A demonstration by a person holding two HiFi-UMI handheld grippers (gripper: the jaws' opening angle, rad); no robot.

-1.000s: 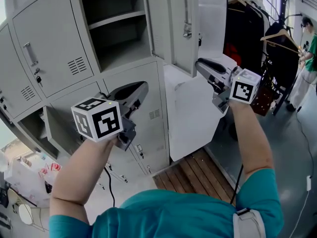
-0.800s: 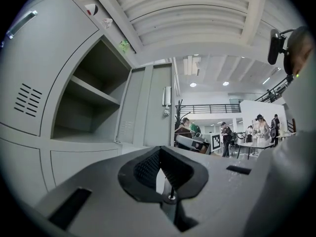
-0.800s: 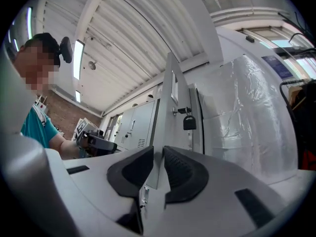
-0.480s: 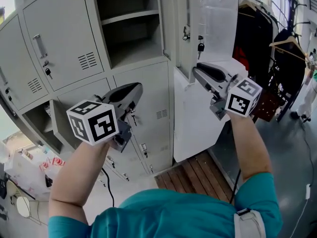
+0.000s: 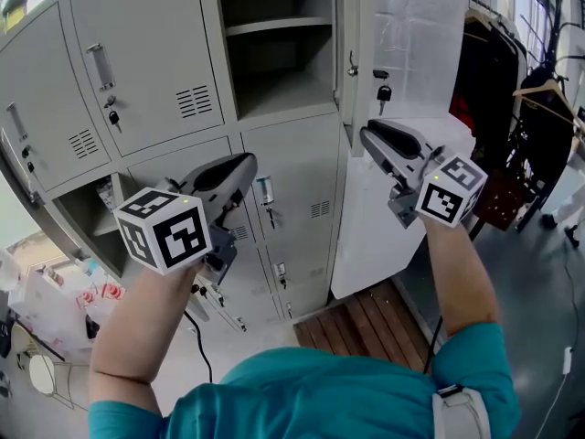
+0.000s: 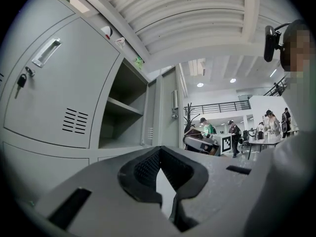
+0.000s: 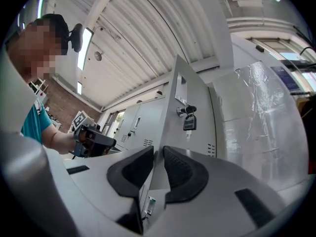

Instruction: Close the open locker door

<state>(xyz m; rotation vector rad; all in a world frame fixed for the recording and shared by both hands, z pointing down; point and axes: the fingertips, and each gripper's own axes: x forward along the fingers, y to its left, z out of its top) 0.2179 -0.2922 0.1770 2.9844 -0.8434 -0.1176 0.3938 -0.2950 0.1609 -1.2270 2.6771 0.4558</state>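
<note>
Grey steel locker door (image 7: pixel 197 98) is standing almost edge-on at the upper centre of the head view, just right of its open compartment (image 5: pixel 274 80), with a key (image 5: pixel 383 91) dangling from it. At centre right the right gripper (image 5: pixel 367 135) is clamping the door's free edge. At centre left the left gripper (image 5: pixel 245 163), clenched on nothing, is pointing at the lower lockers (image 5: pixel 302 199).

1. The person is wearing a teal short-sleeved shirt (image 5: pixel 311 396).
2. The left gripper (image 5: pixel 243 165) and right gripper (image 5: pixel 367 137) are showing grey shells, black pads (image 6: pixel 140 171) and black-and-white marker cubes (image 5: pixel 164 230).
3. A black cable (image 5: pixel 203 355) is hanging below.
</note>
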